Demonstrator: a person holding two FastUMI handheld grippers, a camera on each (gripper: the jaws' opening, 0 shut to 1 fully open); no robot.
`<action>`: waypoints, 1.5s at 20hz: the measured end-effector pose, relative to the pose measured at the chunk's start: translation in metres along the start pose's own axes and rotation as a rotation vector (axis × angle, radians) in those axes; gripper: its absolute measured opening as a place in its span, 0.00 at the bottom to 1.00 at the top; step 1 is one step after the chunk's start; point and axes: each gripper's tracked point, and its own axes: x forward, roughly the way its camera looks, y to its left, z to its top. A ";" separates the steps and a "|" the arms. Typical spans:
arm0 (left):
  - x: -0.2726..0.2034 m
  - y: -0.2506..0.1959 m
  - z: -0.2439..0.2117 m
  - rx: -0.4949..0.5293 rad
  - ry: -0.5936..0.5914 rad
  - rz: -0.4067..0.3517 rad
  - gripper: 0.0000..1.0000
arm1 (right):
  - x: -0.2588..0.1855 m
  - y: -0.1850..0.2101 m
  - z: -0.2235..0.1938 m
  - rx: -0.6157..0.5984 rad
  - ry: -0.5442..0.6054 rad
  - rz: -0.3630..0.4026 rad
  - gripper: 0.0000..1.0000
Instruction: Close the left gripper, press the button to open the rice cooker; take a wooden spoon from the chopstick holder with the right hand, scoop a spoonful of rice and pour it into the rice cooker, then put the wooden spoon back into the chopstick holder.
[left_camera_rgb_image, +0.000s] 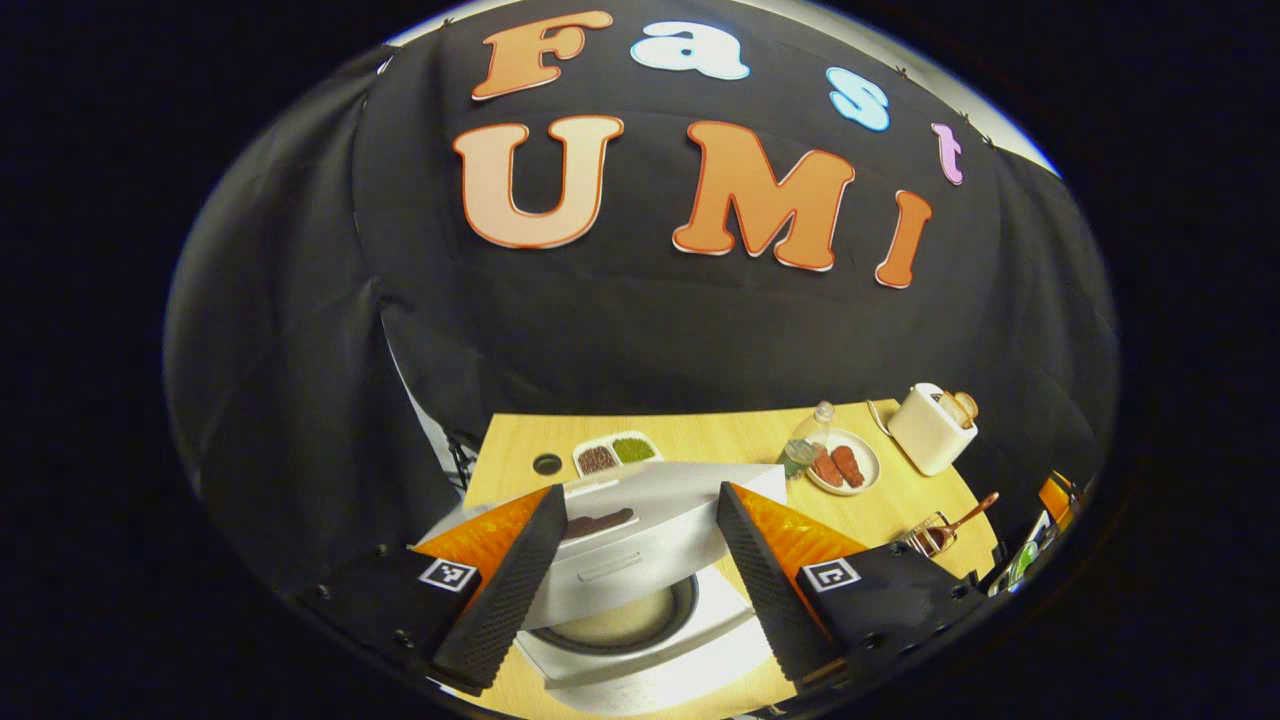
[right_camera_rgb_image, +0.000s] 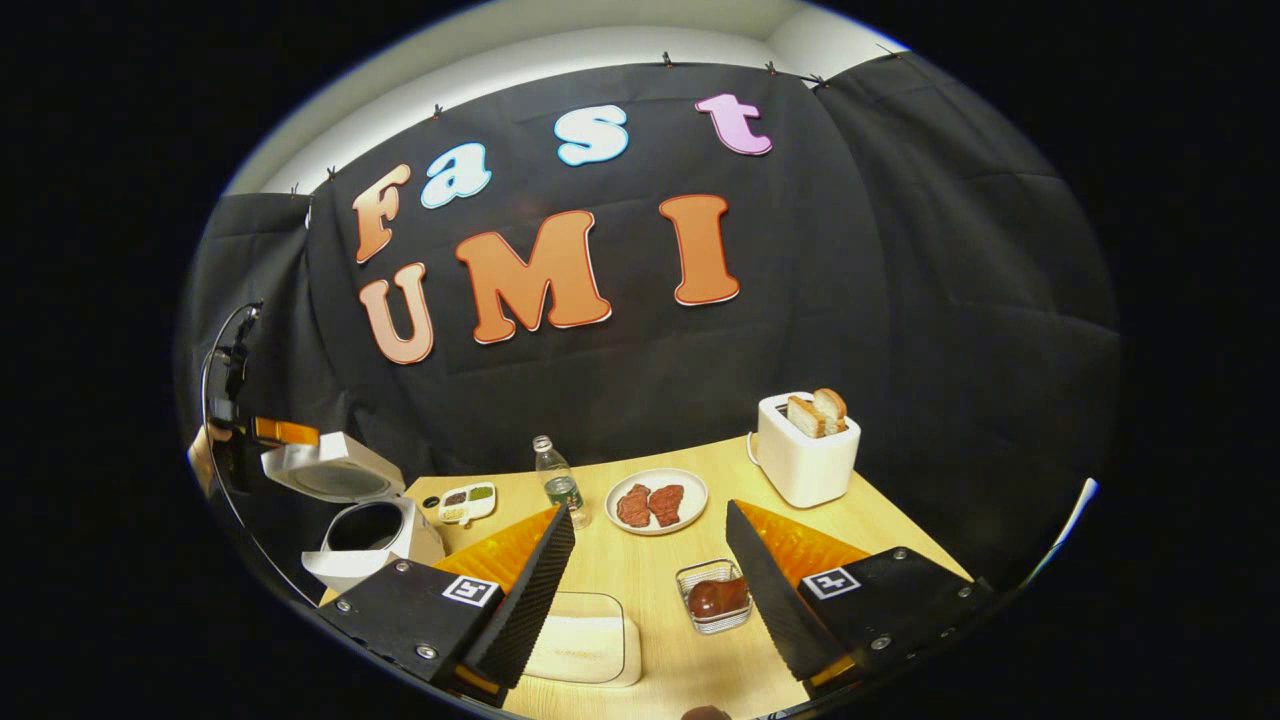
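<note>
Your right gripper (right_camera_rgb_image: 648, 572) hangs with jaws apart over the chopstick holder (right_camera_rgb_image: 713, 596), the wooden spoon (right_camera_rgb_image: 716, 596) resting inside; drop off-centre and you could tip it. Your left gripper (left_camera_rgb_image: 640, 560), jaws also apart, hovers above the open rice cooker (right_camera_rgb_image: 372, 525). The rice container (right_camera_rgb_image: 583, 640) sits beside.

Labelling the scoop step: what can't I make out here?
Rice box: right gripper view, right claw covers its left end; contents unseen.
Pot: left gripper view, raised lid hides its rear.
Spoon: left gripper view, too small; bowl sunk in holder.
</note>
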 end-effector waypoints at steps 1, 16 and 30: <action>-0.001 -0.004 -0.012 -0.004 -0.007 -0.003 1.00 | 0.001 0.004 -0.003 0.007 0.008 0.012 0.95; 0.030 0.001 -0.118 -0.084 0.016 0.092 0.99 | 0.010 0.031 -0.048 0.004 0.108 0.063 0.95; 0.029 0.004 -0.118 -0.080 0.031 0.129 0.99 | 0.002 0.021 -0.039 -0.044 0.090 0.034 0.95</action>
